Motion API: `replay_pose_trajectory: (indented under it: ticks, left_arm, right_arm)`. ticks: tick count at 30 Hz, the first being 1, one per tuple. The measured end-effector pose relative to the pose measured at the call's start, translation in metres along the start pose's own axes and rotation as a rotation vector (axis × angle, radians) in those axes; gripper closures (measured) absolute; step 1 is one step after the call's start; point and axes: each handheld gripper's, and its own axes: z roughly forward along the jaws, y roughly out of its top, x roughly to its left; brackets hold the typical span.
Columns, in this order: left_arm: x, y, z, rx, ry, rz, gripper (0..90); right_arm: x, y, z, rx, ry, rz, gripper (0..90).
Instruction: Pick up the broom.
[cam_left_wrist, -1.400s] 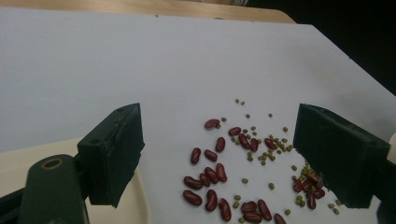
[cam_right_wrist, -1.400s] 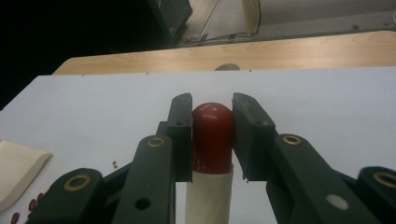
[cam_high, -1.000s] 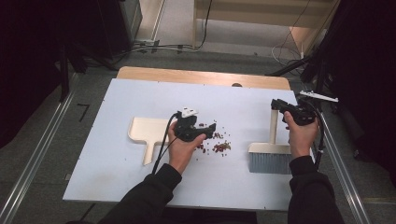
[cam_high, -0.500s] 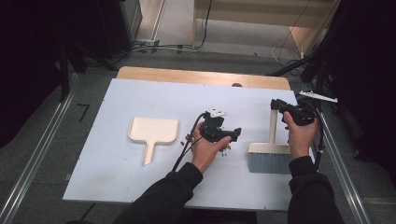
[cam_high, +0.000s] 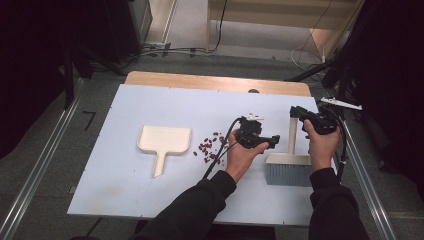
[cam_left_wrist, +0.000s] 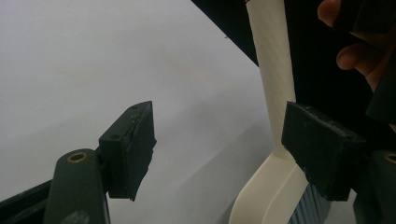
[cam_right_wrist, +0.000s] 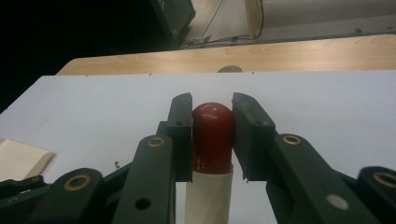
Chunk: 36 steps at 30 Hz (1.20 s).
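The left hand-held gripper has travelled from beside the dustpan, over the scattered beans, to just beside the brush handle, its jaws closing partway on nothing.

Two claws work over one desk: the left claw and the right claw. One brush stands under the right claw. One dustpan lies well left of the left claw. One scatter of small dark red beans, too small to count, lies just beside the left claw.
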Motion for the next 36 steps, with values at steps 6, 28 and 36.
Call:
replay_pose_trajectory:
  ticks: [6, 28, 36]
  left_arm:
    - [-0.001, 0.002, 0.013, 0.013, -0.004, -0.014, 26.8]
    - [-0.026, 0.010, 0.044, 0.042, -0.031, -0.023, 34.8]
    - [-0.027, 0.012, 0.048, 0.037, -0.072, -0.040, 52.5]
  right_arm:
    - [0.001, 0.000, 0.001, 0.001, 0.001, -0.003, 67.7]
    - [0.004, -0.001, 0.000, -0.010, -0.002, -0.005, 67.7]
    - [0.005, -0.001, 0.001, -0.012, 0.001, -0.002, 67.7]
